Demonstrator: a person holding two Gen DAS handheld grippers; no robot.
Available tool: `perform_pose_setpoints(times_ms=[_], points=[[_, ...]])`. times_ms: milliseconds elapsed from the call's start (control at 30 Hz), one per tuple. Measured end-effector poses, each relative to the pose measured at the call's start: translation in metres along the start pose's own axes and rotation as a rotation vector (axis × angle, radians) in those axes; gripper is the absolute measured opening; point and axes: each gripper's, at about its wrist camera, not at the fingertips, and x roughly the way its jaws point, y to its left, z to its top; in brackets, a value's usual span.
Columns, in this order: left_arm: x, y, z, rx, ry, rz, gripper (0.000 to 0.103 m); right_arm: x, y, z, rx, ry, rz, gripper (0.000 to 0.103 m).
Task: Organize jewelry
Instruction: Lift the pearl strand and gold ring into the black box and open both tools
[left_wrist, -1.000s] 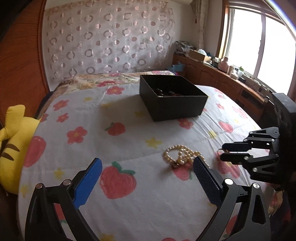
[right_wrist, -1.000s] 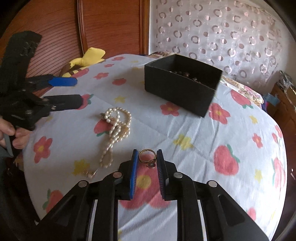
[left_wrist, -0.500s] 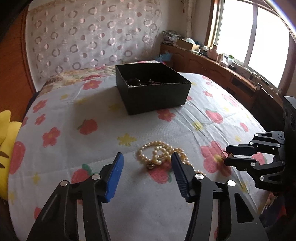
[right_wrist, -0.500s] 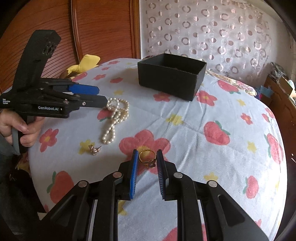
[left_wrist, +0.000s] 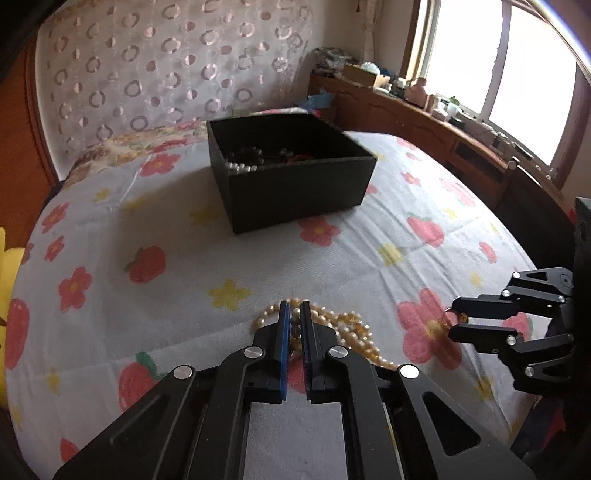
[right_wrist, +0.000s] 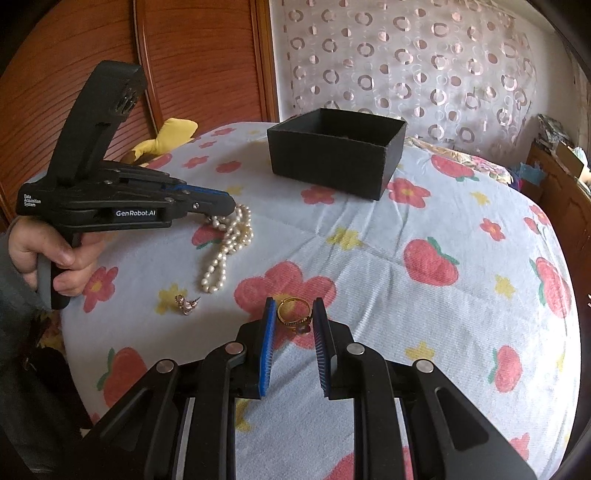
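The left claw (left_wrist: 293, 314) is pinching the pearl necklace (right_wrist: 229, 243), its blue pads closed tight on the strand where it is lying on the bed (left_wrist: 147, 332), near the bed's front edge. The right claw (right_wrist: 293, 314) is gripping a gold ring (right_wrist: 293, 312) between its narrowly parted pads, just above the flowered cover. A small pearl earring (right_wrist: 186, 304) is lying near the necklace's loose end. The black box (left_wrist: 295, 192) is sitting farther back toward the headboard, already holding jewelry.
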Motion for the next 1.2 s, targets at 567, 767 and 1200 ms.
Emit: perform_pose_setpoints(times_ms=[567,767,1200], points=[[-0.077,-0.012,0.061,0.012,-0.213,0.018,0.005,-0.039,-0.001,0.042,-0.023,-0.117,-0.037,0.022],[-0.09,-0.014,0.09,0.02,-0.26,0.037,0.005,-0.054,-0.003,0.068,-0.043,-0.165,-0.044,0.022],[-0.136,-0.025,0.163,0.05,-0.382,0.068,0.005,-0.066,-0.019,0.116,-0.04,-0.221,-0.058,0.022]])
